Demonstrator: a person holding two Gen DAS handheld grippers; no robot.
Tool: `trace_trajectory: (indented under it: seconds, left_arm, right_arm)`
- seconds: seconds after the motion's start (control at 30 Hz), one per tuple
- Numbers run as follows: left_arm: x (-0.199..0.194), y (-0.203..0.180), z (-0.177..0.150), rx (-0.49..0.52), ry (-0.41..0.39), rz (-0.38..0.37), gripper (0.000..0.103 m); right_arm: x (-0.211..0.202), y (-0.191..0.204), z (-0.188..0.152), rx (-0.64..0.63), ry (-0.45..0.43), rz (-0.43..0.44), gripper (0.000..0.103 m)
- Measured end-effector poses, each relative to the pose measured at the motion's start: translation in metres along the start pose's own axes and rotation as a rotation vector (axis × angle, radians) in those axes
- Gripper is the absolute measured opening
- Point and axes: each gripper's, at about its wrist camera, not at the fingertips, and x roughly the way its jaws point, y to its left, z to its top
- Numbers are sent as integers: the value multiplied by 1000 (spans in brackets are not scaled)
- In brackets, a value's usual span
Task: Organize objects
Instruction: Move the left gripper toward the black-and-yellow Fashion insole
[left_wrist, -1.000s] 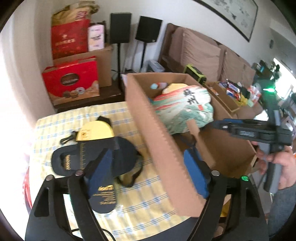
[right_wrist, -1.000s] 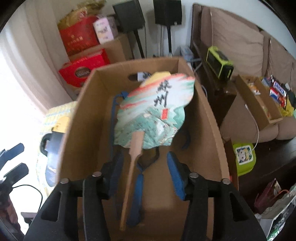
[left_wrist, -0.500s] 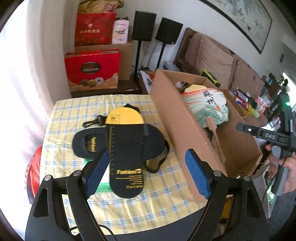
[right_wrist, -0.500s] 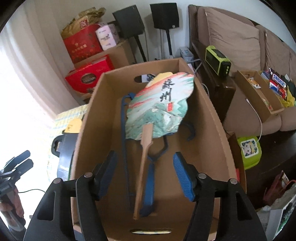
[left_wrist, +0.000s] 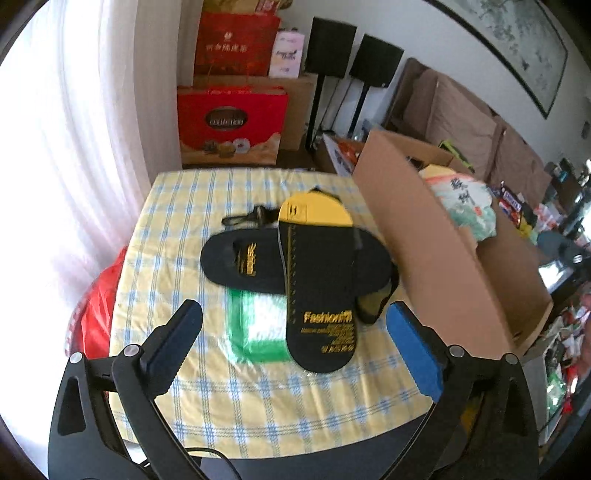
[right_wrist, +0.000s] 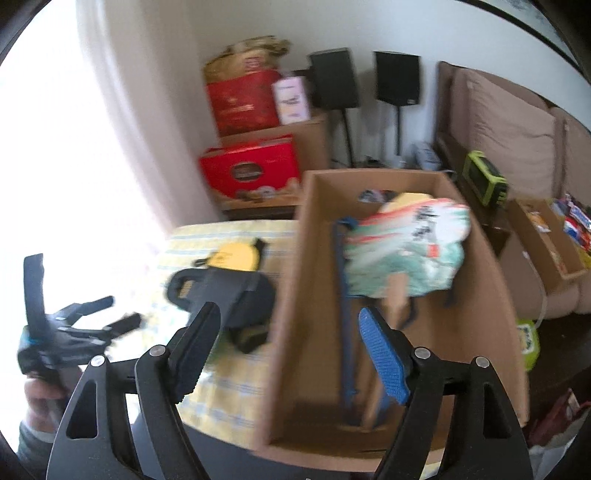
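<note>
Your left gripper (left_wrist: 293, 319) hangs over the checked tablecloth (left_wrist: 177, 229), jaws opening with nothing gripped between them. Below it, the black-and-yellow insole (left_wrist: 317, 280) lies across a black slipper (left_wrist: 240, 258) and a green-edged packet (left_wrist: 255, 328); bare cloth remains around this pile on the near, far and window sides. The cardboard box (left_wrist: 424, 251) wall blocks the right side. Your right gripper (right_wrist: 290, 343) straddles that wall (right_wrist: 291, 280), jaws opening, empty. Inside the box, a paper fan (right_wrist: 410, 243) and a blue strap (right_wrist: 345, 317) cover much of the floor.
</note>
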Motion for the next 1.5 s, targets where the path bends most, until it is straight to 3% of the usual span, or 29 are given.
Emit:
trace_trajectory:
  seconds: [0.23,0.5,0.93,1.13,1.23,1.3,1.5]
  left_arm:
    - [21,8,-18,3,40,7,100]
    - [45,2,-21,4,63,0,100]
    - [91,-33,-4,57,114,11,100]
    - [111,-42,-3,77,142,62,100]
    - [114,-40,-4,82,143,87,88]
    - [116,-39,-5,88,150,101,69]
    - [101,-29,-5,66,122,85,68]
  right_arm:
    - [21,45,-4,-32,27,79,79]
    - [36,69,-9,-32,37,114,79]
    - [44,58,-9,57,46,151,79]
    - [40,48,-8,79,40,141,79]
    - [40,46,-8,80,42,139,79]
    - [41,45,-8,80,46,139,79]
    - [44,44,-9,84,58,142,79]
